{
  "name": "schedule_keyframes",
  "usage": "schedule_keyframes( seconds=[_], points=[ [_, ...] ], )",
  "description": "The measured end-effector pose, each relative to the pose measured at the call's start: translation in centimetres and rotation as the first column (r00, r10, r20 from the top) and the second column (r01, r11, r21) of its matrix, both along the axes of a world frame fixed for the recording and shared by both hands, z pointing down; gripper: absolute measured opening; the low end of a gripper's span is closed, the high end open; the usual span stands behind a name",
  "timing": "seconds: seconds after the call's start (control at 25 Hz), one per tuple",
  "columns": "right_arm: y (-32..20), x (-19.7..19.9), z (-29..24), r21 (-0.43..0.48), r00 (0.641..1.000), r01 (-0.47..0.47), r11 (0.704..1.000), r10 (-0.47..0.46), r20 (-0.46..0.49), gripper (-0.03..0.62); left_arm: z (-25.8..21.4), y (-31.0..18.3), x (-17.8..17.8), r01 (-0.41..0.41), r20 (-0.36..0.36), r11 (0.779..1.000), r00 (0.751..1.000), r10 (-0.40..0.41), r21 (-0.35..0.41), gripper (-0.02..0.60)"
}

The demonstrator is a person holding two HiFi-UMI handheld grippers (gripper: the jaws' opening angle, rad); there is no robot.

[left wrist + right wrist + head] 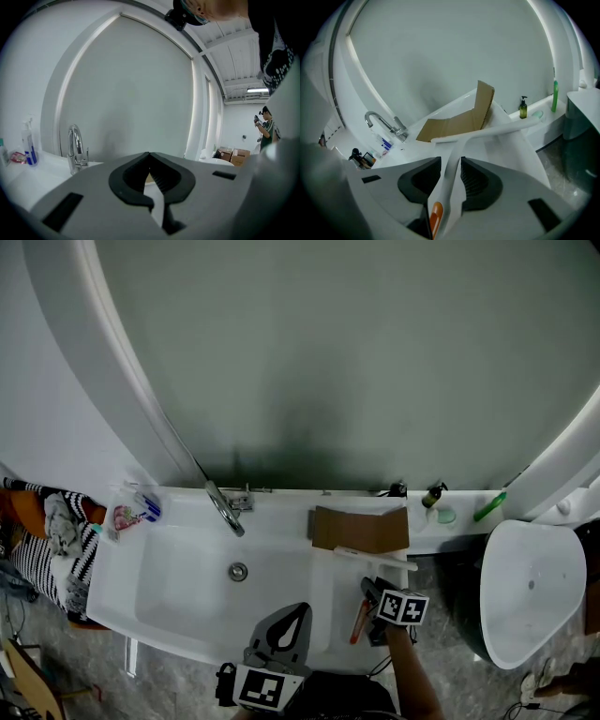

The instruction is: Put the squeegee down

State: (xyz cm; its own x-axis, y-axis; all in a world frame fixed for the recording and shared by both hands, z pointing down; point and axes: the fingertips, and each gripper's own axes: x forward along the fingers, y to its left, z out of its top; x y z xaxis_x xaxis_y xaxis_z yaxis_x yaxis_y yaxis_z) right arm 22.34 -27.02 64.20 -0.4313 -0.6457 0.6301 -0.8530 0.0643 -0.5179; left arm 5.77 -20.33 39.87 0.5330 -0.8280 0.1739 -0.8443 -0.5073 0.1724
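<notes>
Squeegee (pixel 487 131) lies between right gripper's (pixel 451 160) parted fingers (pixel 474 178).

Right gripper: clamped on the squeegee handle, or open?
Open. In the right gripper view, the right gripper has its pads just off the white squeegee handle lying between them.

Squeegee (pixel 359 620), right of faucet (pixel 228 507): mid-handle hidden under right gripper (pixel 373 589); only orange end & white blade show. Pink/blue bits (pixel 131 514) left of faucet: too small to ID. Round panel (pixel 356 352) above faucet: cut by top edge. Striped cloth (pixel 42 554) far left of faucet: cut by frame edge. Person (pixel 266 126) far right of faucet, bkgd: too small, item in hands unclear.
</notes>
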Motion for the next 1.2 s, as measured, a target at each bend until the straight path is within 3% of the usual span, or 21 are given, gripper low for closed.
schedule_keyframes(
  seconds=[0.32, 0.52, 0.6, 0.72, 0.88, 1.0, 1.08, 1.2],
  points=[
    [-0.5, 2.5, -3.4, 0.093, 0.997, -0.065, 0.993, 0.068, -0.03, 0.121, -0.3, 0.5, 0.2, -0.02, -0.008, 1.0, 1.0, 0.02, 0.016, 0.005],
    [-0.5, 1.7, -9.9, 0.262, 0.998, -0.031, 0.965, 0.043, -0.04, 0.121, -0.9, 0.7, 0.7, -0.044, -0.017, 0.999, 0.999, 0.044, 0.031, 0.005],
    [-0.1, 0.8, -13.7, 0.365, 0.999, -0.012, 0.931, 0.023, -0.027, 0.109, -0.9, 0.8, 0.9, -0.054, -0.023, 0.998, 0.998, 0.055, 0.03, 0.005],
    [0.9, -0.1, -19.6, 0.517, 0.999, 0.002, 0.856, 0.023, -0.041, 0.05, -1.0, 1.0, 1.2, -0.084, -0.008, 0.996, 0.996, 0.084, 0.032, 0.005],
    [3.3, -1.0, -27.2, 0.694, 0.992, 0.047, 0.718, 0.045, -0.114, 0.031, -1.3, 1.2, 1.5, -0.101, -0.018, 0.994, 0.995, 0.102, 0.038, 0.005],
    [6.0, -2.0, -30.9, 0.777, 0.975, 0.114, 0.619, 0.078, -0.206, 0.026, -1.4, 1.3, 1.5, -0.101, -0.042, 0.994, 0.994, 0.103, 0.04, 0.005],
    [7.8, -2.9, -31.5, 0.79, 0.959, 0.155, 0.594, 0.1, -0.263, 0.024, -1.4, 1.6, 1.4, -0.111, -0.041, 0.993, 0.993, 0.113, 0.037, 0.005],
    [9.7, -4.6, -29.3, 0.754, 0.946, 0.191, 0.629, 0.088, -0.313, 0.021, -0.8, 2.3, 1.3, -0.13, -0.033, 0.991, 0.991, 0.131, 0.034, 0.005]
  ],
)
